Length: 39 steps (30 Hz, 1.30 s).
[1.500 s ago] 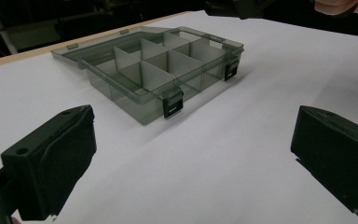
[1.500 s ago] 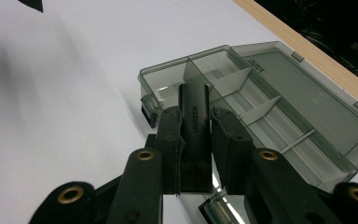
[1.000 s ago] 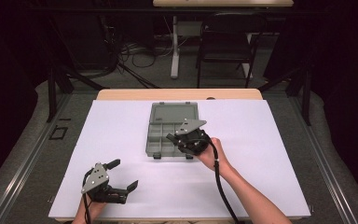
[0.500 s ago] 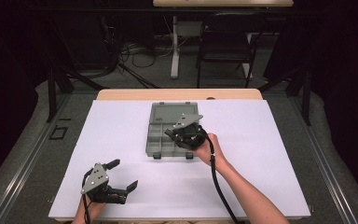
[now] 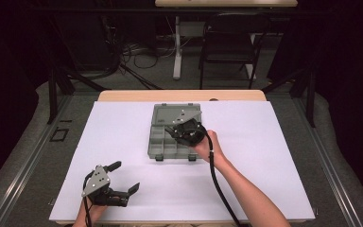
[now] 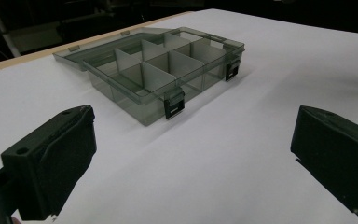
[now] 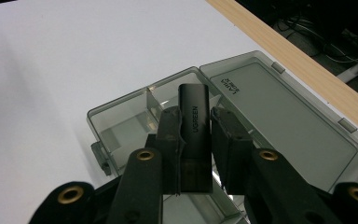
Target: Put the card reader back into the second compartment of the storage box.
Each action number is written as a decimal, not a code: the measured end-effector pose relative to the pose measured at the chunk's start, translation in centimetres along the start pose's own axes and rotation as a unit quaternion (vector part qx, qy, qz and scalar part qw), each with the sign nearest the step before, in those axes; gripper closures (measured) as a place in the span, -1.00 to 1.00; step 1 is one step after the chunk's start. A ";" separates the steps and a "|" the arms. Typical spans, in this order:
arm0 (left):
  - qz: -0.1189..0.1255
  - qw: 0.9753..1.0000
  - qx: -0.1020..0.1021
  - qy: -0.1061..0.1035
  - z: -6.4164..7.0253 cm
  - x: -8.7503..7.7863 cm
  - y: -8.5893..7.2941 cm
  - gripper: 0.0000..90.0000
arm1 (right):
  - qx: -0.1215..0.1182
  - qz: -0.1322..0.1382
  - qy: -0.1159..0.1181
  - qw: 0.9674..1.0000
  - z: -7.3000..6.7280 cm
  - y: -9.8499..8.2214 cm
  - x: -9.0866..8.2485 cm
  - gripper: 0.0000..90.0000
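The right gripper [image 5: 185,131] hung over the open organizer box [image 5: 165,142], jaws clenched on a black UGREEN adapter [image 7: 194,135] above its compartments. The adapter's lower end was hidden between the jaws. The left gripper [image 5: 118,182] lay low over the white tabletop [image 5: 274,156], jaws released. The visible compartments looked empty.
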<state>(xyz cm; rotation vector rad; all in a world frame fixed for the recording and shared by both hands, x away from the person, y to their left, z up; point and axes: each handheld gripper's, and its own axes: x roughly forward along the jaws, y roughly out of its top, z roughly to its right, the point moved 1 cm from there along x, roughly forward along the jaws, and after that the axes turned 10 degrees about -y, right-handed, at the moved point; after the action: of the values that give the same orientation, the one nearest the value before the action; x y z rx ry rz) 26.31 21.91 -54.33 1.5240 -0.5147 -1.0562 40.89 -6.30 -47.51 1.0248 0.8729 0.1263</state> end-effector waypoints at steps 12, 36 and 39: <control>-0.003 1.000 0.003 0.000 0.1 0.0 0.0 -0.99 | 0.024 -0.013 -0.005 1.000 0.5 0.1 1.5 0.64; -0.005 1.000 0.003 -0.003 0.1 0.0 0.0 -0.99 | 0.066 -0.054 -0.041 0.995 0.4 0.6 3.8 0.63; -0.005 1.000 0.003 -0.002 0.1 0.0 0.0 -0.99 | 0.071 -0.060 -0.047 0.995 0.4 0.6 4.1 0.63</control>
<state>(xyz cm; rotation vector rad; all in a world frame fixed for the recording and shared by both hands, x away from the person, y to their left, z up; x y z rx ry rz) 26.22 21.88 -54.31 1.5321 -0.5144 -1.0662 44.05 -4.28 -49.28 1.0982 0.8651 -0.0850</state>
